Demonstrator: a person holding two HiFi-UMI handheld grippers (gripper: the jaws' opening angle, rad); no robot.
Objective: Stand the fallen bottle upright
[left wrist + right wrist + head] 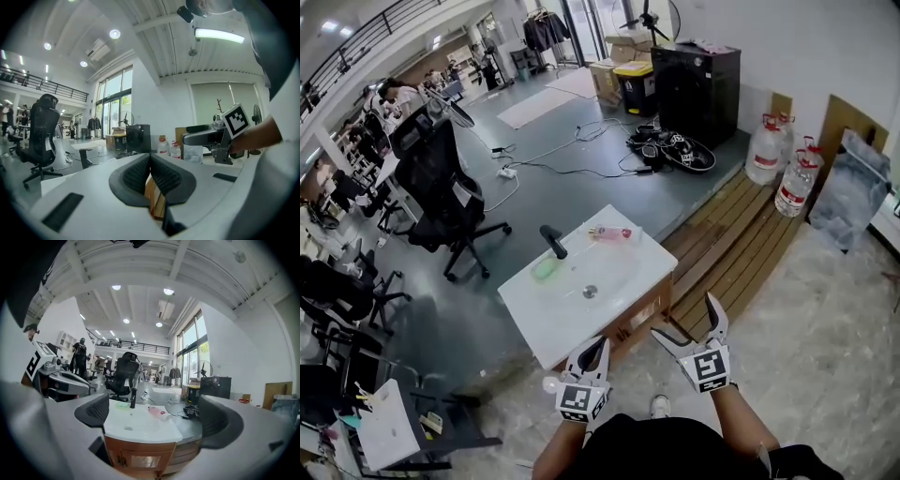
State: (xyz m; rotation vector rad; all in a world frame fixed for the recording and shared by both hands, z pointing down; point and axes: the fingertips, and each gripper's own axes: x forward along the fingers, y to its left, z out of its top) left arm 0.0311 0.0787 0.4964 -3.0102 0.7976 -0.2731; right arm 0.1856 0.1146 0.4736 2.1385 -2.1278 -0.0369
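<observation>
A pink bottle (611,233) lies on its side at the far right corner of the white sink top (623,277); the right gripper view shows the bottle (158,413) past the basin. A black faucet (553,241) and a green soap (545,268) sit at the back left. Both grippers hang short of the sink's near edge, apart from the bottle. My left gripper (593,354) is shut with nothing in it, its pads pressed together (150,157). My right gripper (686,317) stands wide open and empty, its jaws framing the sink (154,420).
The sink sits on a wooden cabinet (140,460). A wooden slat platform (741,234) lies to the right, with water jugs (766,150) behind it. A black office chair (441,178), floor cables (675,150) and a black appliance (694,89) stand beyond.
</observation>
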